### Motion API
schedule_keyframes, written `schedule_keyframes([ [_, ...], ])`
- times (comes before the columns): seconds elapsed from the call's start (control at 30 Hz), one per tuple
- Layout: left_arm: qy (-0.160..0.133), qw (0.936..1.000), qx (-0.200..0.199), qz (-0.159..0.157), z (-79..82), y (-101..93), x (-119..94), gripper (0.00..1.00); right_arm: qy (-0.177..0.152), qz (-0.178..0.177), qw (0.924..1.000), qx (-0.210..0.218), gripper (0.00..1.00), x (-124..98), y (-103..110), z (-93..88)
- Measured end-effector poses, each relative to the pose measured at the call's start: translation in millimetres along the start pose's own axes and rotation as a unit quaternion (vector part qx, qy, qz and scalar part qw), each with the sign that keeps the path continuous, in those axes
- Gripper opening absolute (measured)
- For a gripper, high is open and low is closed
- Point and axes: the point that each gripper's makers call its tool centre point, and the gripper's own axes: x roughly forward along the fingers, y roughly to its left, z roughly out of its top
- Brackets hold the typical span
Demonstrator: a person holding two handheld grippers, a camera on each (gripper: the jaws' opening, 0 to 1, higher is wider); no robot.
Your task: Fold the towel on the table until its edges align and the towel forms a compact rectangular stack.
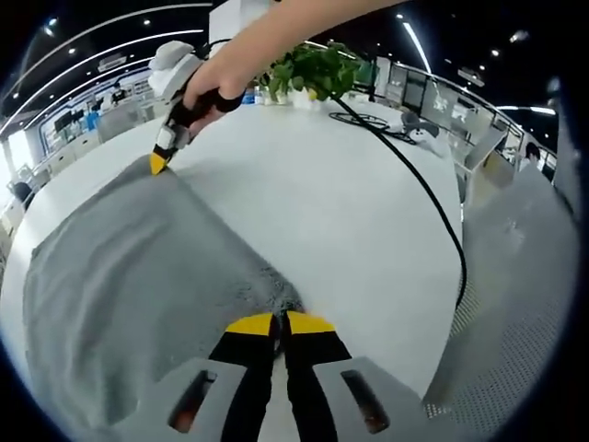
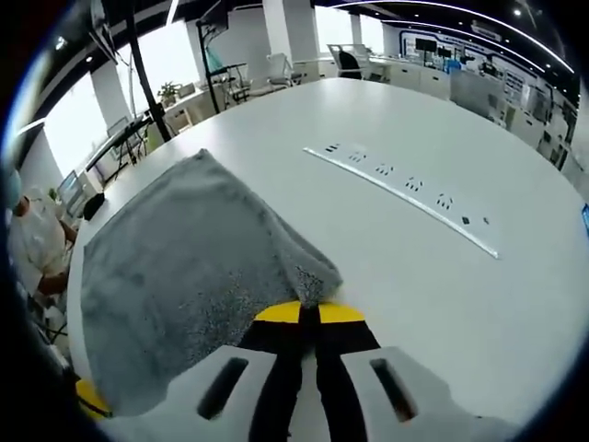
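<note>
The grey towel (image 1: 138, 276) lies spread on the white table (image 1: 350, 212). The left gripper (image 1: 279, 324) has its yellow-tipped jaws closed together on the towel's near corner. In the left gripper view, the right gripper (image 1: 161, 157), held by a person's hand (image 1: 213, 87), pinches the far corner; in the right gripper view its jaws meet on a towel corner (image 2: 308, 276). A black cable (image 1: 423, 193) trails across the table past a potted plant (image 1: 317, 69). A strip of sockets (image 2: 405, 198) is set into the tabletop. No writing can be read.
</note>
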Motion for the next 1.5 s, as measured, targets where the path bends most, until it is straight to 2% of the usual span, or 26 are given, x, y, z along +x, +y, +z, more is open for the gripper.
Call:
schedule_keyframes([
  [0.23,-0.007,0.9999,0.004,-0.013,7.2,-4.6,2.7,0.03,-0.002,-0.003,1.0000,0.003,0.01,-7.3,-6.7,-2.5],
  [0.37,-0.011,0.9994,0.019,-0.027,15.1,-11.0,5.5,0.03,0.006,-0.012,0.9998,-0.015,0.01,-11.5,-11.3,-7.8],
  [0.7,-0.018,0.9983,0.028,-0.047,33.1,-26.9,19.2,0.03,-0.001,-0.022,0.9997,0.011,0.01,-24.9,-27.4,-14.6],
  [0.93,-0.028,0.9951,0.058,-0.075,51.7,-41.4,29.2,0.03,-0.002,-0.034,0.9992,0.019,0.01,-37.5,-42.0,-21.8],
  [1.2,-0.033,0.9931,0.063,-0.093,62.2,-55.1,38.1,0.03,-0.002,-0.046,0.9986,0.025,0.01,-50.1,-55.0,-32.3],
  [1.5,-0.044,0.9889,0.085,-0.114,84.1,-74.4,51.0,0.03,0.002,-0.060,0.9979,0.024,0.01,-66.3,-71.9,-43.5],
])
